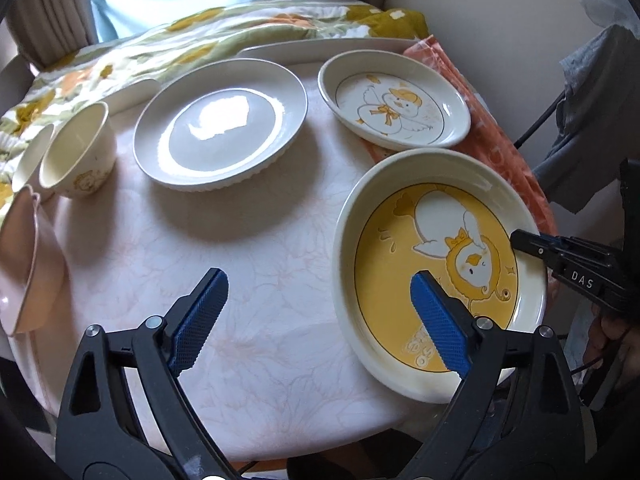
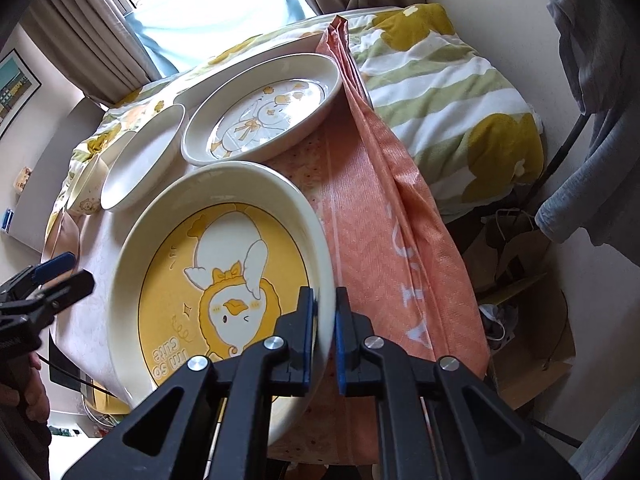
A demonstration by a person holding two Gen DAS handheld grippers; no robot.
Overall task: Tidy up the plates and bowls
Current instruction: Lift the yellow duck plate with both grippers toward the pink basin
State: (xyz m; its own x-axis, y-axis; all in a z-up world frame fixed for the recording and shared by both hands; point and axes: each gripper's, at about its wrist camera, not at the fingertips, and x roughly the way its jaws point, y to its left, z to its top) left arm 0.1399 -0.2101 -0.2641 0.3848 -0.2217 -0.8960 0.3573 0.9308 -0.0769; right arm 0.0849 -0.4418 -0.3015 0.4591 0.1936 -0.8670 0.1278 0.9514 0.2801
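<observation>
Glossy round yellow duck plate [image 1: 436, 276]

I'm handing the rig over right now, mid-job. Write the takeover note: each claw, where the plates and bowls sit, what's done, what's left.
Right claw: shut on the rim of the yellow duck plate, at the table's near right.
Left claw: open, empty, over bare tablecloth left of that plate.
White duck plate: far right, partly on the orange bag.
Plain white plate: centre back.
Cream bowl: left edge, tipped on its side. Pink bowl: nearer, also tipped.
Done: nothing stacked yet.
Left: likely stack the three plates, then nest the bowls.
</observation>
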